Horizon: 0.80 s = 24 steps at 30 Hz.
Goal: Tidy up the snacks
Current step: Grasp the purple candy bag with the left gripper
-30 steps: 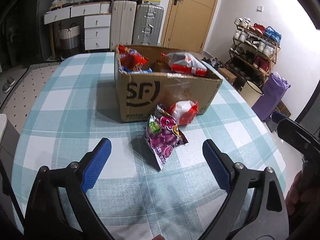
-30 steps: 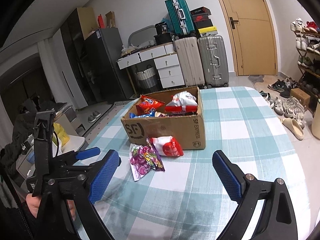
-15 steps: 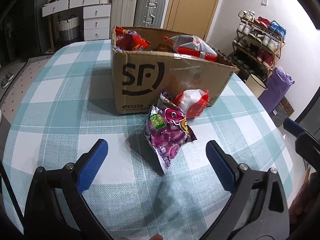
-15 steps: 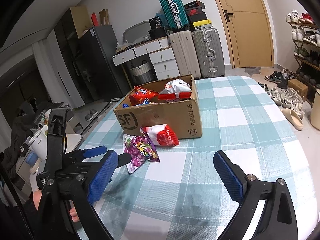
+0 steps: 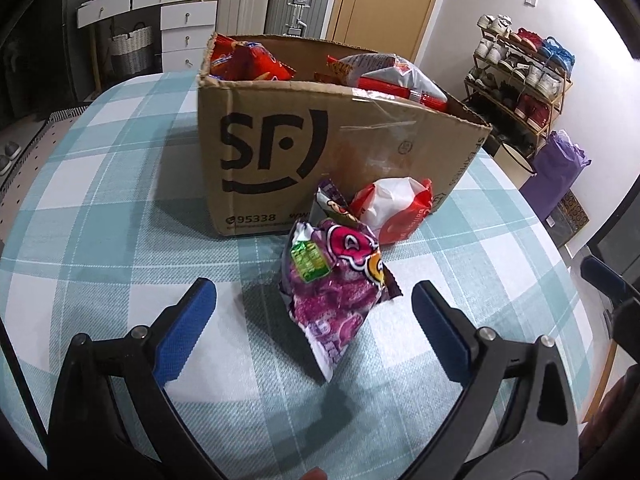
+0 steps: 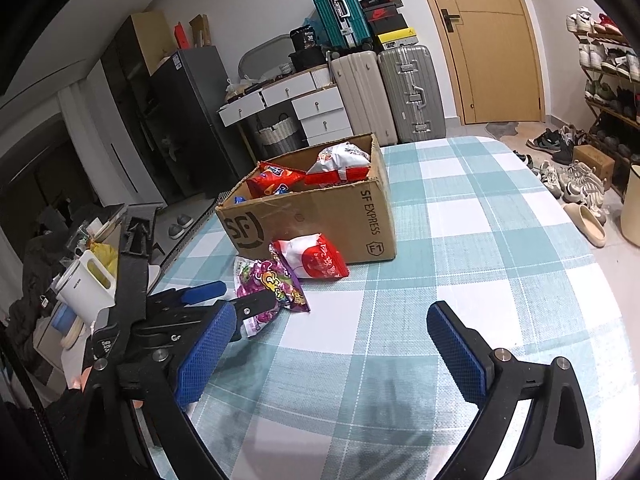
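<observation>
Surface: table under a teal-and-white checked tablecloth [image 5: 100, 208]. Room holds suitcases [image 6: 412, 92], white drawers [image 6: 320, 112] and a shoe rack [image 5: 524, 80]. The purple candy bag [image 5: 336, 292] lies between the wide-spread fingers of the left gripper [image 5: 314, 320], long axis running toward the SF cardboard box [image 5: 280, 152] ahead, beside a red-and-white snack bag [image 5: 396, 208]. Right gripper [image 6: 328, 350]: wide, empty, to the right of the purple candy bag.
</observation>
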{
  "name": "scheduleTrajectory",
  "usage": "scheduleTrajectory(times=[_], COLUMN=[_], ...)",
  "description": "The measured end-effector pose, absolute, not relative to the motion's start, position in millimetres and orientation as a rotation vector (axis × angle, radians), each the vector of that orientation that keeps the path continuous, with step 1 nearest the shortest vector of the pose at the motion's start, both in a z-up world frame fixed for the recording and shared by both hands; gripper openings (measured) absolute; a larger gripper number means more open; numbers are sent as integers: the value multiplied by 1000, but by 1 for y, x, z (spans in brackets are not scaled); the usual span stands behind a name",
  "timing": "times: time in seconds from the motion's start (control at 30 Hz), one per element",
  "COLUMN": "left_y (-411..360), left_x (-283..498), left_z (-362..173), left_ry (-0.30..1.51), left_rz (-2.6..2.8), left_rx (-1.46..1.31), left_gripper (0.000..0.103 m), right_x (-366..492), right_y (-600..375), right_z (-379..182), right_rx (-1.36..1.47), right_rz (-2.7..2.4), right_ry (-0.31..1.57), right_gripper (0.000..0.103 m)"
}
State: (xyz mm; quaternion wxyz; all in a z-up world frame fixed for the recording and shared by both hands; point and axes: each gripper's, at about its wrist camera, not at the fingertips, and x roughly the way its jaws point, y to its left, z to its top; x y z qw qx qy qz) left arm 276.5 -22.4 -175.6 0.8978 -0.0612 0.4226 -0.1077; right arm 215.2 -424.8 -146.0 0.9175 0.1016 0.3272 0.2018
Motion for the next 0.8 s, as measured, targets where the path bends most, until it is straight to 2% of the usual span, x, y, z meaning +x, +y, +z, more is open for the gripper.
scheduleTrajectory(times=[0.57,0.8], left_y=[-51,-63], left_x=[323,338], left_z=[-196,-204], left_ry=[910,921], left_rz=[-231,-254], left_rx=[-87,-80], left_gripper=[97,82], right_x=[216,218], right_y=[-435,-439], right_z=[-152,-155], right_rx=[226,234], right_rz=[394,387], right_ry=[679,683], right_gripper=[98,98])
